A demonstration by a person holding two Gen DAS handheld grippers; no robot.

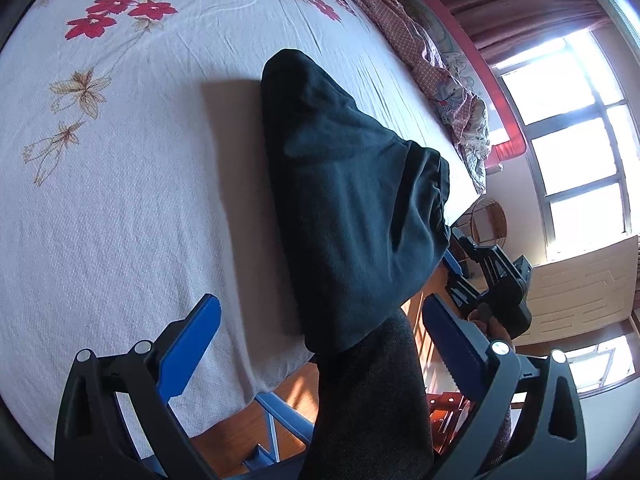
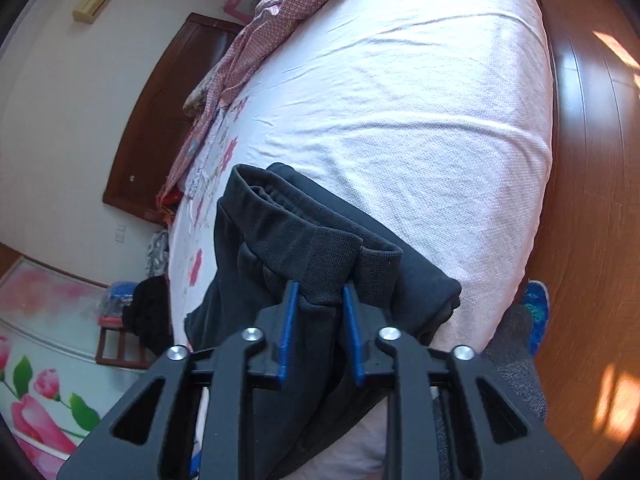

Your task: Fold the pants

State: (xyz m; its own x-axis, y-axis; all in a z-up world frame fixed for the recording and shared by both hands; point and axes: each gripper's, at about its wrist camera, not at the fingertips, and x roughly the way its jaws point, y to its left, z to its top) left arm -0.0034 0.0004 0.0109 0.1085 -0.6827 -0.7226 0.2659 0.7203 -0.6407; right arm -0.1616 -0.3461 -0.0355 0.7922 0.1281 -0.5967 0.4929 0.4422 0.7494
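Observation:
The dark pants (image 1: 344, 200) lie folded lengthwise on the white flowered bed sheet (image 1: 120, 200), one end hanging over the near bed edge. My left gripper (image 1: 320, 312) is open, its blue fingers (image 1: 192, 344) apart on either side of the hanging end. My right gripper (image 2: 320, 292) is shut on the ribbed waistband of the pants (image 2: 312, 248), which it holds bunched near the bed corner. The right gripper also shows in the left wrist view (image 1: 460, 260), at the far side of the pants.
A pink checked quilt (image 1: 420, 40) lies along the far side of the bed. A window (image 1: 580, 140) and a wooden floor (image 2: 592, 200) surround the bed. A blue stool frame (image 1: 276, 420) stands under the near bed edge. A dark wooden door (image 2: 160, 120) is in the wall.

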